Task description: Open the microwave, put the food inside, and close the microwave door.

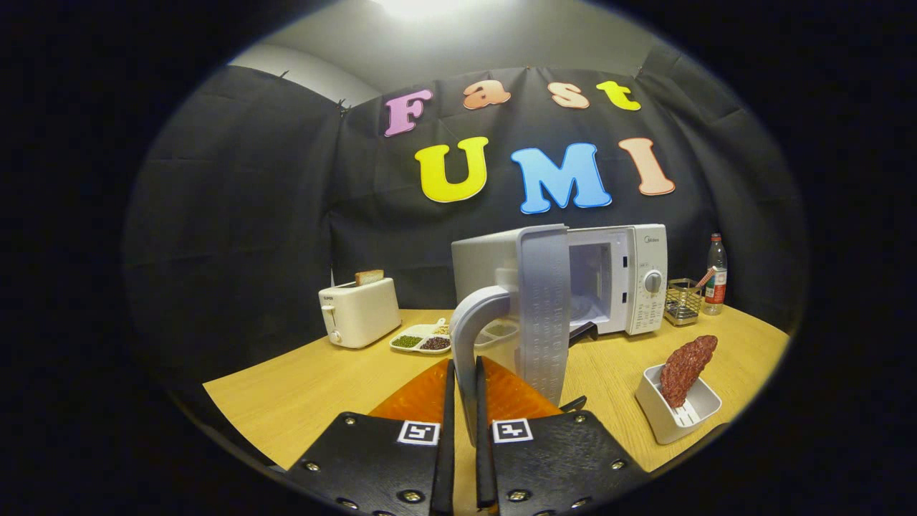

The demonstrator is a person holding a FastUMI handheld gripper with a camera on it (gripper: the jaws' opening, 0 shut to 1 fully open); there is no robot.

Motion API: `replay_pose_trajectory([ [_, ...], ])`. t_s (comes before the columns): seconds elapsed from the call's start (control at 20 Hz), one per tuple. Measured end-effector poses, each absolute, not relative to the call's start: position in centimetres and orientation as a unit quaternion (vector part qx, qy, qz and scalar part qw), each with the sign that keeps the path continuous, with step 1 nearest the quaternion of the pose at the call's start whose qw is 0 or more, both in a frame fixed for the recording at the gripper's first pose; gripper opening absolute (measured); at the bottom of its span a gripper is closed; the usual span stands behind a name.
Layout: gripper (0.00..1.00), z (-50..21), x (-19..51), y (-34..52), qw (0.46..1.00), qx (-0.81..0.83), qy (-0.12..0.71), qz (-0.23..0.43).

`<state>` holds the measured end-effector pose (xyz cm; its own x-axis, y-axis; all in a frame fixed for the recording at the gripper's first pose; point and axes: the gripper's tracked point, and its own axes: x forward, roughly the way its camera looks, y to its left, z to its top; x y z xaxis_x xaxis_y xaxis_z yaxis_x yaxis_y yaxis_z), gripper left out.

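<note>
A white microwave (634,276) stands at the back of the wooden table (315,390). Its door (544,308) is swung wide out toward me, edge on, and the cavity (591,283) shows behind it. The door's curved grey handle (469,322) runs down between my fingers. My gripper (465,364) is shut on this handle, one finger pressing each side. The food, a reddish-brown slab of meat (688,369), leans upright in a small white tray (677,419) on the table to the right of my fingers.
A white toaster (358,313) with a slice of bread stands at the back left. A divided white dish (423,339) of beans lies between it and the door. Right of the microwave are a wire basket (682,301) and a bottle (714,276).
</note>
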<state>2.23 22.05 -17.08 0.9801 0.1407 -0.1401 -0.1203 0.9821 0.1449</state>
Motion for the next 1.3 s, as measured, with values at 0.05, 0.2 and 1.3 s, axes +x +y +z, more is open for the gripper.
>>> replay_pose_trajectory([
  [0.05, 0.12, -17.2, 2.1, 22.7, 0.993, 0.07, 0.074, 0.055],
  [0.2, 0.12, -17.2, 1.7, 25.4, 0.995, 0.043, 0.072, 0.047],
  [1.3, 0.12, -13.4, -1.0, 11.7, 0.96, 0.06, 0.113, 0.248],
])
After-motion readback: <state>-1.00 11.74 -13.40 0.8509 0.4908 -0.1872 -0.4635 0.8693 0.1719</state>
